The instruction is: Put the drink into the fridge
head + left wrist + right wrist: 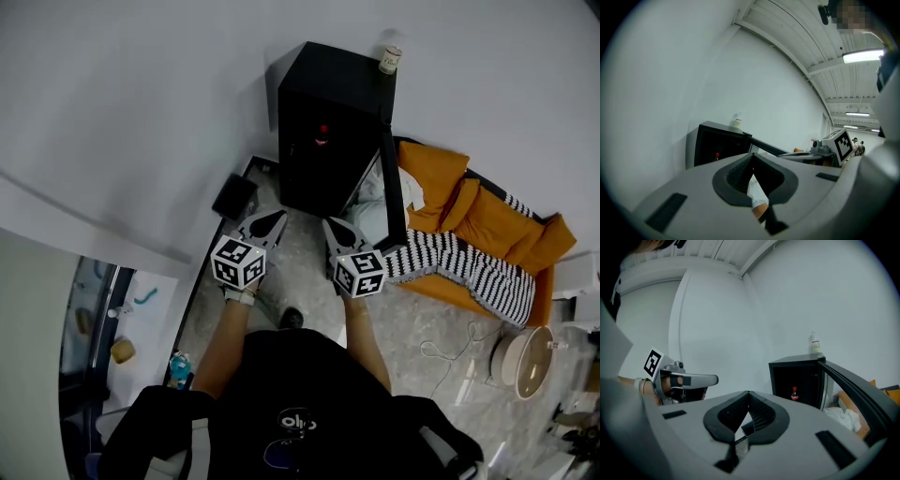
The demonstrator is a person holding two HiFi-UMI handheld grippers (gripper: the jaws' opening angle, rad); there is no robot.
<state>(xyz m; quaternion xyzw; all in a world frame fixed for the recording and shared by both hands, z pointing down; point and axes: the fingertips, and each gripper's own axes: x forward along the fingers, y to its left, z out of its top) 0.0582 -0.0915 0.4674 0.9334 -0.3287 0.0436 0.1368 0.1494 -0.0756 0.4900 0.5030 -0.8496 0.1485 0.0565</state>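
Note:
The black fridge (pixel 323 112) stands against the wall with its door (pixel 393 187) swung open to the right. A red-labelled drink bottle (pixel 323 134) stands inside it, also seen as the drink bottle (pixel 794 393) in the right gripper view. A small white bottle (pixel 390 60) sits on the fridge top. My left gripper (pixel 277 217) and right gripper (pixel 331 224) hover side by side in front of the fridge, both pointing at it. Both are shut with nothing between their jaws. The left gripper (pixel 752 156) and the right gripper (pixel 748 393) show tips that meet.
An orange sofa (pixel 487 220) with a black-and-white striped blanket (pixel 469 262) lies right of the fridge door. White cloth (pixel 367 202) is bunched behind the door. A black box (pixel 234 197) sits on the floor at the left. A round white appliance (pixel 525 361) and a cable (pixel 441 354) are at the lower right.

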